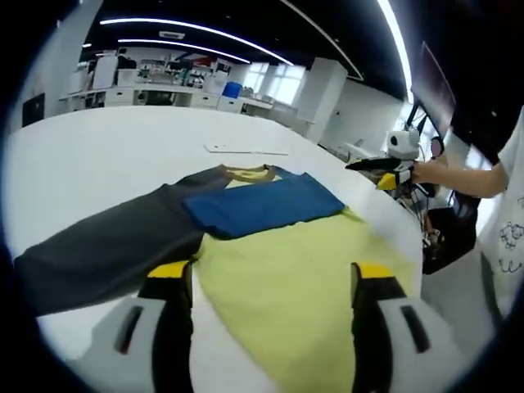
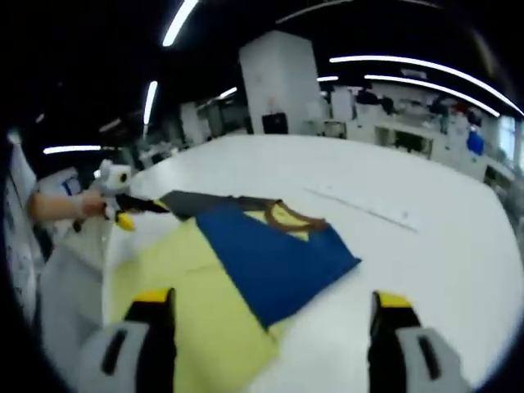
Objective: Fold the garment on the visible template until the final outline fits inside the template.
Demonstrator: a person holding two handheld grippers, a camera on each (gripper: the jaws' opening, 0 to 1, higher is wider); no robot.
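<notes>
While the garment (image 1: 270,270) lies half-folded on the white table (image 1: 98,155), both claws, left (image 1: 274,282) and right (image 2: 266,315), hang released above it.

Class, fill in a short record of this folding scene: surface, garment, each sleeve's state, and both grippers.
Surface: white table
Garment: yellow shirt with a brown collar, lying flat
Blue sleeve: folded across the chest
Dark grey sleeve: spread out sideways, not folded
Left gripper: open, over the shirt, holding nothing
Right gripper: open, over the shirt, holding nothing
</notes>
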